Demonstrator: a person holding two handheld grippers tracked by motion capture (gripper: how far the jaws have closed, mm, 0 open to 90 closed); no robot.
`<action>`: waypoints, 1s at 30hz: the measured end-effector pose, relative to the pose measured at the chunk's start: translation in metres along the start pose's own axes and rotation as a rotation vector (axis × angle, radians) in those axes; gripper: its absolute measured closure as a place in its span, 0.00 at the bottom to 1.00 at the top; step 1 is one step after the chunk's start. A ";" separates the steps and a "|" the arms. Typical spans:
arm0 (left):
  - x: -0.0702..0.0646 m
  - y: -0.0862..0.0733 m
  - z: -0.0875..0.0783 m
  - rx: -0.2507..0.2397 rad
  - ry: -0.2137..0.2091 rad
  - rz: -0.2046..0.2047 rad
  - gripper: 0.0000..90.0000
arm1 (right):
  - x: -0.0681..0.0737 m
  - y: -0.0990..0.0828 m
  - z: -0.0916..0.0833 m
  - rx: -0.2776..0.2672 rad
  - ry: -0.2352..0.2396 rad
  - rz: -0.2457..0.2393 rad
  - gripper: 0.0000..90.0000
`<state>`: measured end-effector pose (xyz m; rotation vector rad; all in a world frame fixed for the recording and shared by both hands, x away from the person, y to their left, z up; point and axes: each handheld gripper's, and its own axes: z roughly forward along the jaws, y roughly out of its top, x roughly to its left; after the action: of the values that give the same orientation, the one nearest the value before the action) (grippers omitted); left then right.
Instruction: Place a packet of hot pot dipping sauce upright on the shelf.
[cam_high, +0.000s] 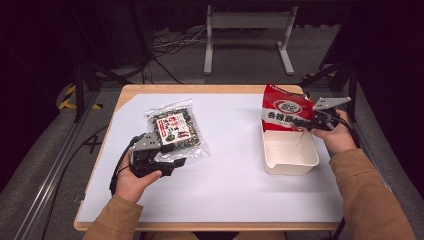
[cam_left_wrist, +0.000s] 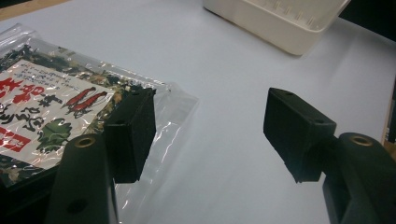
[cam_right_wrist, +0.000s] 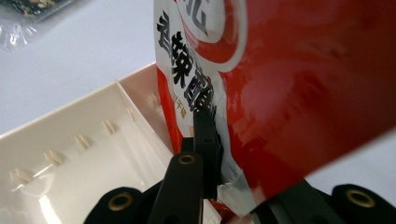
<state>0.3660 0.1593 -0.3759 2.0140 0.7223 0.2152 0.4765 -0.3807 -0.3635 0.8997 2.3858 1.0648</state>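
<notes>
- At the table's left, the left gripper (cam_high: 167, 159) is seen resting with its jaws spread and nothing pinched; in the left gripper view one pad (cam_left_wrist: 130, 133) lies over the clear edge of the seaweed packet (cam_high: 175, 131), the other over bare white table cover (cam_high: 230, 180)
- The seaweed packet is laid flat, its long axis running away from the person and slightly leftward, just beyond the left gripper
- Between the two hands a stretch of bare cover is left, with nothing standing in the way
- Toward the right, the cream bin (cam_high: 290, 157) is set with its long side pointing away from the person; its near half is seen unfilled
- At the bin's far end the red snack bag (cam_high: 281, 112) is held upright, its lower edge inside the bin
- The right gripper (cam_high: 306, 125) is pressed together on the bag's lower side edge, reaching in from the right, so the bag lies directly left of it; a lowering into the bin is judged the next move
</notes>
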 end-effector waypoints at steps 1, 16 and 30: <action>0.000 0.000 0.000 0.000 0.001 0.000 0.39 | 0.001 0.001 0.000 0.006 -0.002 0.000 0.95; 0.006 -0.001 -0.003 -0.016 0.011 -0.008 0.39 | 0.003 -0.004 -0.004 -0.062 -0.027 0.021 0.65; 0.012 0.002 -0.007 -0.080 0.070 0.009 0.38 | 0.021 -0.006 -0.055 -0.192 -0.125 0.083 0.45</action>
<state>0.3734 0.1701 -0.3722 1.9420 0.7370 0.3170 0.4279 -0.3976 -0.3341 0.9727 2.1204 1.2078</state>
